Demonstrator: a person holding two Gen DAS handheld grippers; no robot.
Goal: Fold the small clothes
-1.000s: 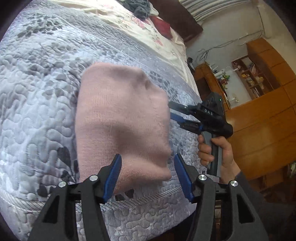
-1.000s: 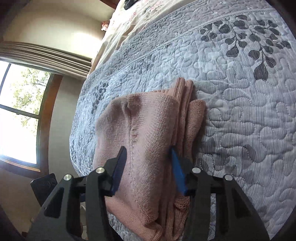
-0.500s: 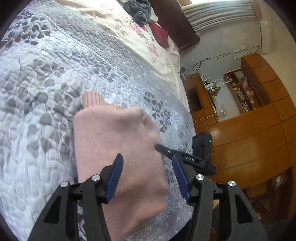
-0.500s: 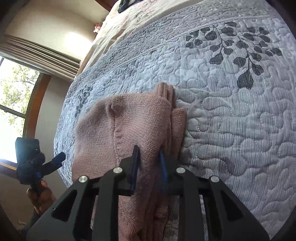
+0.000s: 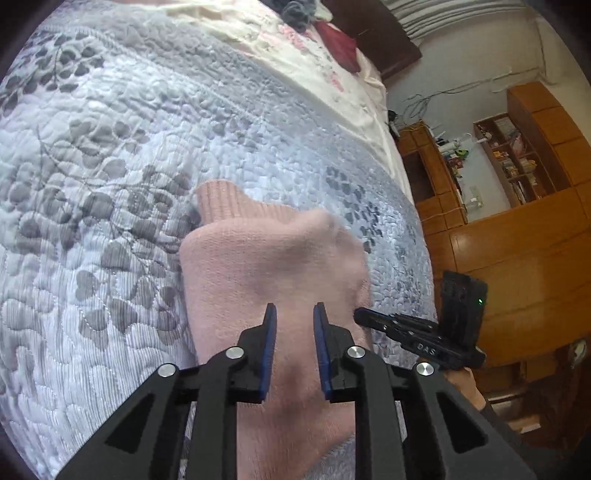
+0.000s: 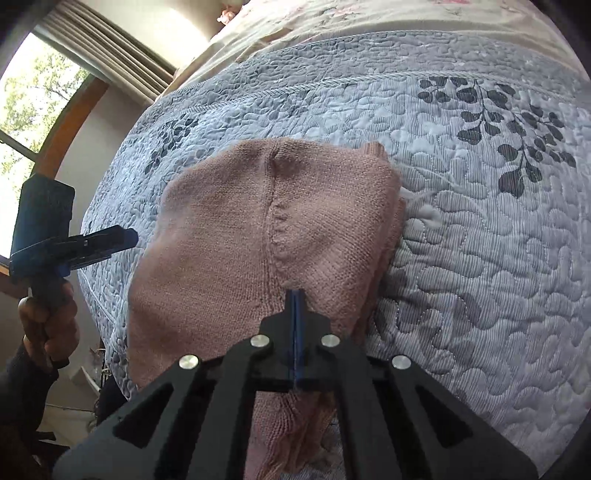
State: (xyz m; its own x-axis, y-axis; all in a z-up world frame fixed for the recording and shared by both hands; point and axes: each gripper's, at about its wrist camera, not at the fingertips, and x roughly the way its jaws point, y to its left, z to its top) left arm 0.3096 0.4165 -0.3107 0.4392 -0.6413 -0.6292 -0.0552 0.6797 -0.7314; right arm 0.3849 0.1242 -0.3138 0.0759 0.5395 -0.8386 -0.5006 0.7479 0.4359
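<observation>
A pink knit sweater (image 5: 266, 266) lies folded near the edge of a grey quilted bedspread (image 5: 110, 184), with a ribbed hem (image 5: 218, 199) sticking out at its far side. My left gripper (image 5: 295, 321) hovers over it, its jaws drawn close with a narrow gap and nothing between them. The right wrist view shows the sweater (image 6: 229, 236) seam up and the left gripper (image 6: 129, 236) just off the garment's left edge. My right gripper (image 6: 296, 299) is shut, its pads together over the near part of the knit. Its tip (image 5: 360, 315) meets the sweater's right edge.
The bedspread (image 6: 480, 258) extends far to the right. Beyond it lie a floral sheet (image 5: 295, 48) and a dark heap of clothes (image 5: 295, 11). Wooden cabinets (image 5: 517, 258) stand past the bed edge. A window (image 6: 22, 110) and curtain (image 6: 110, 48) are left. Hands (image 6: 48, 325) hold both handles.
Both grippers closed: the right from wide open to fully shut, the left to a narrow gap. The left pulled back off the sweater's edge, and the sweater now lies flatter.
</observation>
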